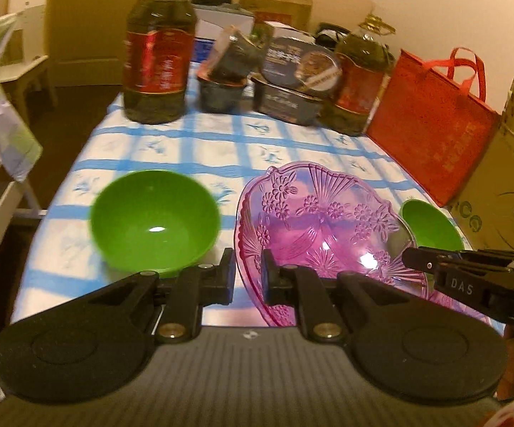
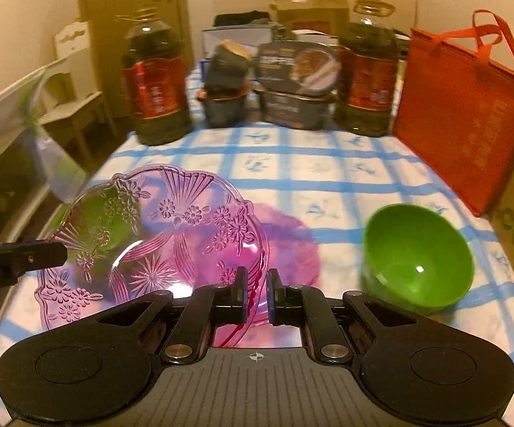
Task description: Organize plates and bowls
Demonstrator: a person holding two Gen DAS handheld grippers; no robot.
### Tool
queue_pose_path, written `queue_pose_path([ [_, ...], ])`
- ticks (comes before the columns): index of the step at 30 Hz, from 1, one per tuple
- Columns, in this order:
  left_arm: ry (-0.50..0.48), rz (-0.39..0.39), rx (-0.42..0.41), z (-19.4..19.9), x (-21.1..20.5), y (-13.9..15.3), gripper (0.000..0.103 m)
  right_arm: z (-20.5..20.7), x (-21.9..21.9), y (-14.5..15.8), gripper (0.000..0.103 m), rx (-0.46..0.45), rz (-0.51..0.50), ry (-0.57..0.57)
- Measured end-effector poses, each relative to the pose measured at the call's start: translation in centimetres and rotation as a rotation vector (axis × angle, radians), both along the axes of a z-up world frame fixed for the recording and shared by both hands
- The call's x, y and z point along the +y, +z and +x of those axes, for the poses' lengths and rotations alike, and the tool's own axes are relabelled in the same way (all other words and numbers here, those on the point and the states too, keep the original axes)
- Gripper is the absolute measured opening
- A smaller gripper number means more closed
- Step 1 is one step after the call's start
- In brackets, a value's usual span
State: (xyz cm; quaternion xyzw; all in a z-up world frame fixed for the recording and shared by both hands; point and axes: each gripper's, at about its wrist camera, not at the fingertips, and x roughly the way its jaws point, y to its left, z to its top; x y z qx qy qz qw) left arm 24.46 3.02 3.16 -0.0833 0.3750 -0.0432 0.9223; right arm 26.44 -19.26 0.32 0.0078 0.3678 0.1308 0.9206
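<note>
A clear pink plate with a flower pattern hangs tilted above the blue-checked tablecloth. My left gripper is shut on its left rim. My right gripper is shut on the opposite rim of the pink plate, which casts a pink shadow on the cloth. One green bowl stands left of the plate. A second green bowl stands to its right, also seen as the green bowl behind the right gripper. The left gripper shows at the frame's left edge.
Two large oil bottles and stacked dark food tubs line the table's far end. A red bag and a cardboard box stand along the right side. A chair is off the left edge.
</note>
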Motion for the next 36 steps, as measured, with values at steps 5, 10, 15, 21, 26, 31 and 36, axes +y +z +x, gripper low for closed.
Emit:
queue_pose_path([
  [5, -0.023, -0.003, 0.025, 4.0, -1.5, -2.4, 0.012, 3.3, -1.6, -1.9, 0.01, 0.021, -0.014, -0.016],
  [10, -0.041, 0.029, 0.037, 6.5, -2.7, -4.4, 0.012, 5.7, -2.2, -4.1, 0.011, 0.049, -0.03, -0.021],
  [15, -0.047, 0.047, 0.06, 8.0, -3.1, -6.0, 0.012, 7.1, -2.4, -5.6, 0.01, 0.067, -0.031, -0.019],
  [21, -0.045, 0.064, 0.078, 8.7, -3.3, -7.3, 0.012, 7.9, -2.2, -6.8, 0.01, 0.078, -0.038, -0.011],
  [26, -0.046, 0.075, 0.076, 8.9, -3.5, -7.6, 0.013, 8.3, -2.4, -7.1, 0.011, 0.079, -0.021, -0.021],
  [31, -0.041, 0.092, 0.052, 8.7, -4.0, -7.5, 0.028, 8.6, -3.0, -7.1, 0.03, 0.085, 0.059, -0.022],
  [36, -0.027, 0.059, 0.018, 6.9, -3.8, -5.6, 0.03, 6.7, -4.0, -5.1, 0.059, 0.033, 0.103, -0.051],
])
